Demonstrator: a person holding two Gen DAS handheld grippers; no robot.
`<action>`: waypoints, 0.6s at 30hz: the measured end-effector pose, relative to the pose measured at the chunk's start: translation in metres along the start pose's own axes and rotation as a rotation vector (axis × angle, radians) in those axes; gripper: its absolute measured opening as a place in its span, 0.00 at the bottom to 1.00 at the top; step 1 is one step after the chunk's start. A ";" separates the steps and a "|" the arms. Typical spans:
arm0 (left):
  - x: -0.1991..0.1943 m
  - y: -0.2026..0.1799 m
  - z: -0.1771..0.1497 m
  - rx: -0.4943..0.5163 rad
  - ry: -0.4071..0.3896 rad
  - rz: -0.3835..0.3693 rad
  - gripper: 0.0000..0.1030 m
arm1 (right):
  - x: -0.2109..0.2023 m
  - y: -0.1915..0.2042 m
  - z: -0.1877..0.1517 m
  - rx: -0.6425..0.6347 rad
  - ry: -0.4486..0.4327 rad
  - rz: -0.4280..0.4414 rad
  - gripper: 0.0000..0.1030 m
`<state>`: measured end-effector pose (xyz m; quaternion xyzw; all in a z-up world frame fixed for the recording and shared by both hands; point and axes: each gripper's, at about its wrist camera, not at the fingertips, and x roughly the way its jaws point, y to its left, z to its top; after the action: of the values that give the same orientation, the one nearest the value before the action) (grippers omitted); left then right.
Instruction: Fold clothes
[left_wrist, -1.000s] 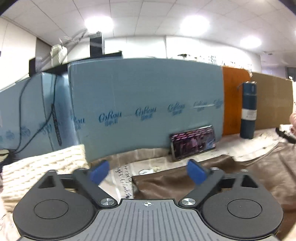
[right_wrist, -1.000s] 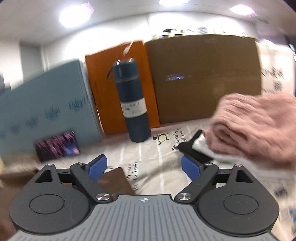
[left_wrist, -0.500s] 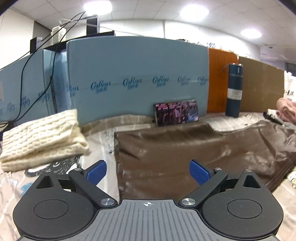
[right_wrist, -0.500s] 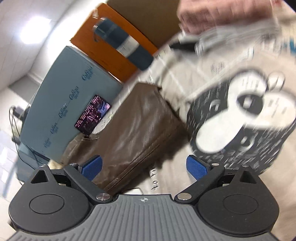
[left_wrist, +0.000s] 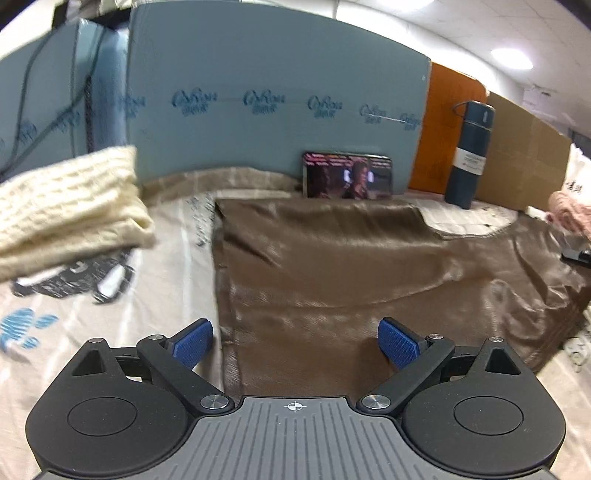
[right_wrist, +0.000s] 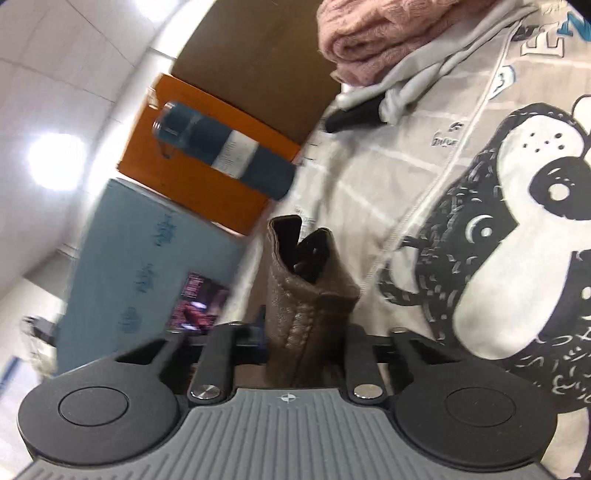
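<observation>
Now right claw (right_wrist: 306, 343) newly clamping brown garment (right_wrist: 310, 295).

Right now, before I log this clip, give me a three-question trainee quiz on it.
1. True or false: the left gripper is shut on the brown garment.
2. What does the right gripper hold? A) cream knit B) brown garment C) bottle
3. Fill in: the bottle stands before the ___ board.

Key: 1 false; it is open. 2 B. 3 orange.
</observation>
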<state>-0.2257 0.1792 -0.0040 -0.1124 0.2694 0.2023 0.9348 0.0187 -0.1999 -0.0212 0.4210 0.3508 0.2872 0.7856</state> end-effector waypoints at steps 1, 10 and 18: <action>0.001 0.000 0.000 0.002 0.002 -0.008 0.95 | -0.003 0.001 0.002 -0.002 -0.008 0.032 0.04; -0.002 -0.008 -0.001 0.046 -0.023 0.038 0.95 | -0.023 0.030 0.022 -0.070 -0.104 0.076 0.04; 0.000 -0.009 -0.001 0.057 0.002 0.053 0.95 | -0.002 0.105 -0.013 -0.186 0.046 0.284 0.06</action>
<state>-0.2218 0.1710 -0.0039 -0.0786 0.2790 0.2192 0.9316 -0.0088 -0.1448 0.0648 0.3852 0.2775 0.4363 0.7644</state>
